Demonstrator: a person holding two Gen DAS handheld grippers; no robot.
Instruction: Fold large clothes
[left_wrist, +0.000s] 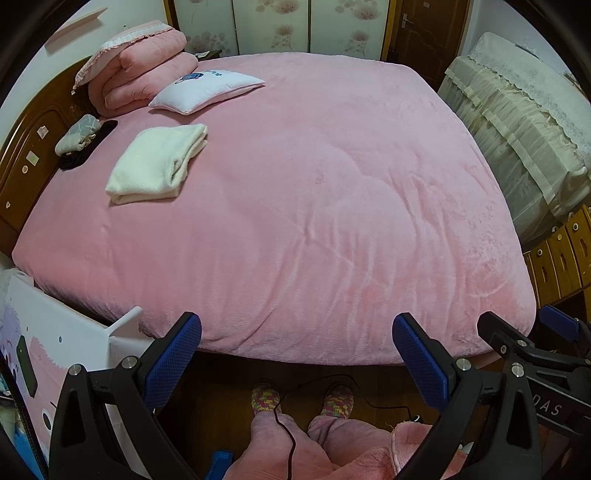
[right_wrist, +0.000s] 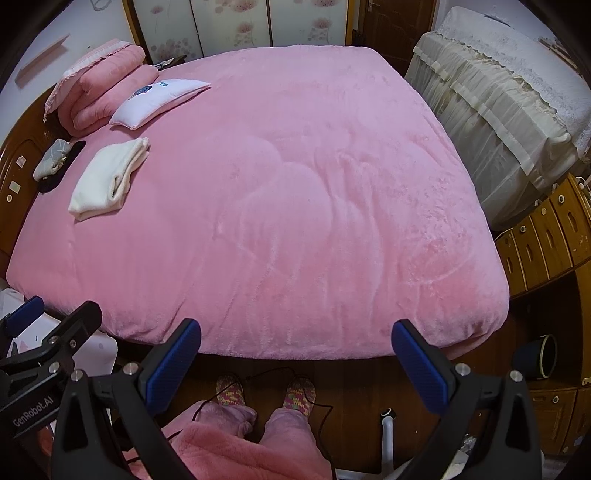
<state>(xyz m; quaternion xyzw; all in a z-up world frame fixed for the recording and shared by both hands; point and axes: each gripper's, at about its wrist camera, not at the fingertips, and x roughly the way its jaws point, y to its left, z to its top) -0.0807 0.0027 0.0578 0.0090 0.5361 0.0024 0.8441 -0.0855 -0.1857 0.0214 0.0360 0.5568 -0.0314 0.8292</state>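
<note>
A cream garment (left_wrist: 157, 164) (right_wrist: 109, 179) lies folded in a neat stack on the left part of the pink bed (left_wrist: 314, 206) (right_wrist: 295, 206). My left gripper (left_wrist: 297, 334) is open and held off the bed's near edge, nothing between its blue pads. My right gripper (right_wrist: 295, 334) is open too, level with the near edge and empty. In the left wrist view the right gripper (left_wrist: 528, 332) shows at the right border. In the right wrist view the left gripper (right_wrist: 55, 314) shows at the left border. Both stand far from the folded garment.
A white pillow (left_wrist: 207, 90), folded pink bedding (left_wrist: 136, 70) and a small grey and black bundle (left_wrist: 79, 138) sit by the wooden headboard (left_wrist: 26, 147). A lace-covered unit (right_wrist: 517, 103) and wooden drawers (right_wrist: 546, 236) stand right. A person's legs and slippered feet (left_wrist: 303, 402) are below, with a dark bin (right_wrist: 535, 356) on the floor.
</note>
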